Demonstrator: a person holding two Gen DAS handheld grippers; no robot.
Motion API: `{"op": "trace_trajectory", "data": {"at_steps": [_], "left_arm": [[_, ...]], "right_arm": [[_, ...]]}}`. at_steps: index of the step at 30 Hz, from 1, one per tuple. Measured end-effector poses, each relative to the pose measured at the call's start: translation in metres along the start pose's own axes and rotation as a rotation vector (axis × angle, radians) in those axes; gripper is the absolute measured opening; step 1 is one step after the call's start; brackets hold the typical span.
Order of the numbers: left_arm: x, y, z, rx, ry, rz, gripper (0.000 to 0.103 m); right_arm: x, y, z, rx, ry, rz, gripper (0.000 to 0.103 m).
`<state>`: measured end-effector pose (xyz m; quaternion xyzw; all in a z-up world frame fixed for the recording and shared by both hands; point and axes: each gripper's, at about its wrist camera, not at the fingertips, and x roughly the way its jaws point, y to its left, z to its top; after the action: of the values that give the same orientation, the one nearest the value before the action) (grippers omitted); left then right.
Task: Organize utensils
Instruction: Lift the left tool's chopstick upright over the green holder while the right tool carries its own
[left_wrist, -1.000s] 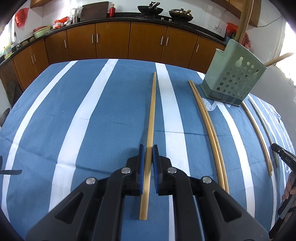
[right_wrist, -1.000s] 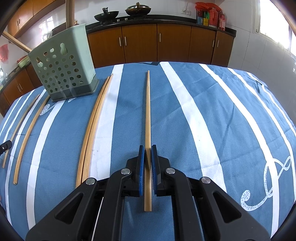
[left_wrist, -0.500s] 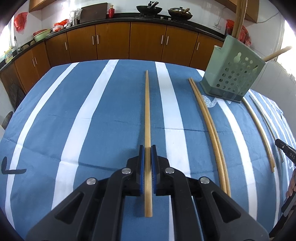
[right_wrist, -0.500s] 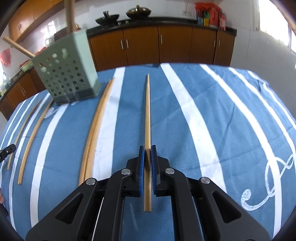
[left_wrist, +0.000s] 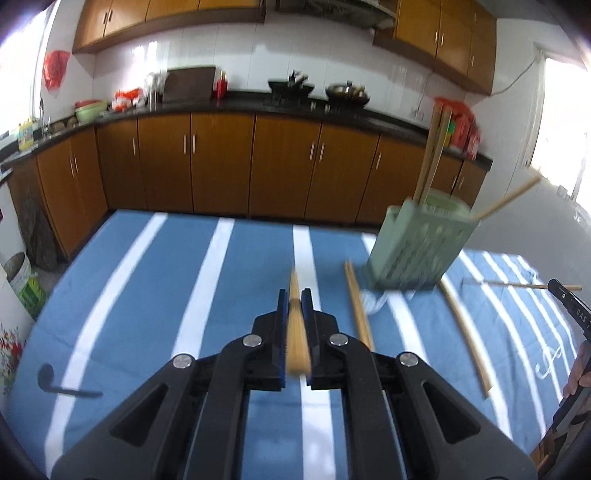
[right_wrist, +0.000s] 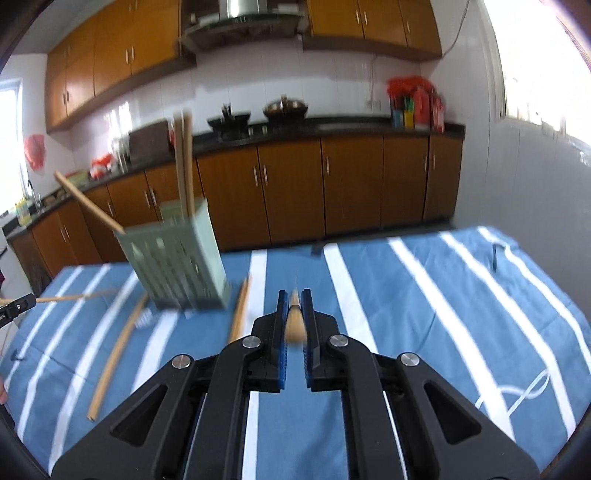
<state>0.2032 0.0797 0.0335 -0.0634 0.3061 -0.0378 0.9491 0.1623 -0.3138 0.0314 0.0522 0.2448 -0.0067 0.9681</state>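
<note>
Left gripper (left_wrist: 294, 299) is clamping a long pale bamboo chopstick (left_wrist: 295, 332) between its blue pads, stick pointing fwd, foreshortened. Right gripper (right_wrist: 294, 300) is pinching its own bamboo chopstick (right_wrist: 294, 323) the same way.

Ahead-right of the left fingers, ahead-left of the right ones, the sage-green perforated plastic utensil holder (left_wrist: 417, 247) is standing on the blue white-striped tablecloth (left_wrist: 155, 280), a few sticks already inside it. More loose chopsticks (left_wrist: 356, 306) are lying beside its base.

Risk, imo: long sticks pivoting in a narrow pinch, tips missing the holder opening or knocking the light holder over.

Writing: only "DAS" legible, on the black gripper part (left_wrist: 570, 306) at far right; rest too blurred.
</note>
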Motion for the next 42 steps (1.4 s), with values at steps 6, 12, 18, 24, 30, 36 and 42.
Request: {"op": "trace_trajectory", "data": {"at_steps": [6, 12, 18, 24, 30, 36, 42], "left_arm": [[-0.014, -0.001, 0.031, -0.016, -0.047, -0.030, 0.008], [-0.027, -0.004, 0.049, 0.009, -0.073, -0.046, 0.008], [-0.049, -0.019, 0.061, 0.063, -0.085, -0.103, 0.008], [-0.081, -0.051, 0.079, 0.115, -0.147, -0.197, 0.008], [-0.100, -0.085, 0.102, 0.141, -0.250, -0.218, 0.008], [-0.096, -0.112, 0.130, 0.121, -0.341, -0.222, 0.008], [-0.059, -0.127, 0.147, 0.112, -0.356, -0.204, 0.008]], "right_arm": [[-0.013, 0.005, 0.026, -0.006, -0.078, 0.000, 0.007], [-0.025, 0.016, 0.043, -0.030, -0.117, 0.004, 0.007], [-0.045, 0.030, 0.058, -0.035, -0.152, 0.084, 0.007], [-0.068, 0.042, 0.082, 0.012, -0.200, 0.224, 0.007], [-0.074, 0.060, 0.106, 0.008, -0.273, 0.266, 0.007], [-0.062, 0.072, 0.125, 0.004, -0.341, 0.255, 0.007], [-0.037, 0.077, 0.131, 0.004, -0.375, 0.227, 0.007]]}}
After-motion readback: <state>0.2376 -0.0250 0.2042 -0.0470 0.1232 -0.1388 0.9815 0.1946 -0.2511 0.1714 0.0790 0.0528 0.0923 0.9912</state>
